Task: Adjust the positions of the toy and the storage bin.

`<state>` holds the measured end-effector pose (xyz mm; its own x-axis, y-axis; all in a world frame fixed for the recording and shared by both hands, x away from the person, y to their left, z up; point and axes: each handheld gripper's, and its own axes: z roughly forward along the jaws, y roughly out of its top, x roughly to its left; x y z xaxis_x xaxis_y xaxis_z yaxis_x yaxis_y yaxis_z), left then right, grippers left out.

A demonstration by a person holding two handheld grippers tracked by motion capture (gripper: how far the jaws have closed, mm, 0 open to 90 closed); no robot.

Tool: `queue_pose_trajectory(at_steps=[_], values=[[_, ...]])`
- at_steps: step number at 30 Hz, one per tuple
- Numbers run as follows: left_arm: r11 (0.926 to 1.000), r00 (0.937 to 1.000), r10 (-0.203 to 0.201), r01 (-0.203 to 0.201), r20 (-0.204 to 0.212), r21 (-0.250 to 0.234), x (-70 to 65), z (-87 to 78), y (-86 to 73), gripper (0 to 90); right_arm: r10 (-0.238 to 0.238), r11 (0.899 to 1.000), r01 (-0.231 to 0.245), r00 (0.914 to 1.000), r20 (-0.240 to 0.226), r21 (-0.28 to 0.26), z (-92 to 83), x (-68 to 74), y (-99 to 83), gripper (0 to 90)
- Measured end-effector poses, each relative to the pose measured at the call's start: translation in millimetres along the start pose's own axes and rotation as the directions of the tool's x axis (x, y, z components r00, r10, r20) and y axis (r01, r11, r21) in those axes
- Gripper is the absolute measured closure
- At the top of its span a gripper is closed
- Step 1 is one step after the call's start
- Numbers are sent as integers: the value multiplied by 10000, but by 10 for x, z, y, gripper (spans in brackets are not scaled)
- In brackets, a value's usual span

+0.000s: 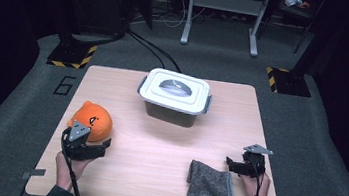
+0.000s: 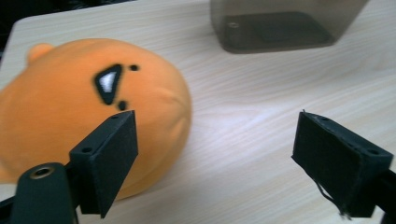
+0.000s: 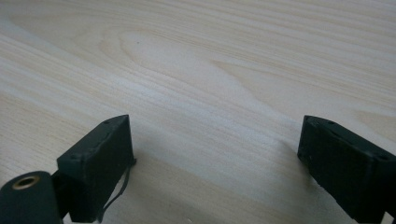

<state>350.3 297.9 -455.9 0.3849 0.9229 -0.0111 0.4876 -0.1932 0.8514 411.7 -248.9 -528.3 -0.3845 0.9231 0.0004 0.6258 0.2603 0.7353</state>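
Nearest to us in the high view are our two hands at the counter's [image 1: 157, 141] front edge, each holding a gripper. Our left gripper [image 1: 86, 150] sits just in front of the orange plush toy [image 1: 91, 120], which rests on the counter's left side. In the left gripper view the jaws stand wide apart with only bare wood between them; the plush toy [image 2: 70, 116] lies behind and beside the left-hand jaw, and we cannot tell whether that jaw touches it. Nothing is gripped.

Our right gripper [image 1: 235, 166] hovers low at the right front, its jaws likewise spread with nothing between them, as the right gripper view shows over plain wood grain. Just to its left lies a folded grey cloth [image 1: 211, 184], near the front edge.

Farther back, at the middle of the counter, stands a dark storage box [image 1: 170, 112] with a white lid [image 1: 176, 91] closed on it, well apart from both grippers.
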Motion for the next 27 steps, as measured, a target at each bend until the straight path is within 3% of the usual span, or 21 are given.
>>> queue_pose_trajectory(at_steps=[2, 6, 15, 18, 27], values=[[10000, 10000, 12, -12, 59, -7, -30, 12, -5, 122, -4, 10000, 4, 10000, -3, 4, 0, 0, 0, 95], [9995, 9978, 294, -302, 601, 120, -188, 70, -50, 119, -32, 10000, 32, 10000, -38, 30, 0, -1, 2, 95], [9941, 9875, 746, -846, 1388, 675, -466, 301, -239, 119, -30, 10000, 30, 10000, -40, 32, 0, -1, 2, 95], [9898, 9850, 999, -1128, 1408, 872, -524, 375, -304, 119, -33, 10000, 33, 10000, -42, 32, 0, -1, 2, 95], [9811, 9818, 1221, -1415, 1452, 1323, -601, 608, -463, 119, -80, 10000, 80, 10000, -56, -6, 4, -2, 3, 95]])
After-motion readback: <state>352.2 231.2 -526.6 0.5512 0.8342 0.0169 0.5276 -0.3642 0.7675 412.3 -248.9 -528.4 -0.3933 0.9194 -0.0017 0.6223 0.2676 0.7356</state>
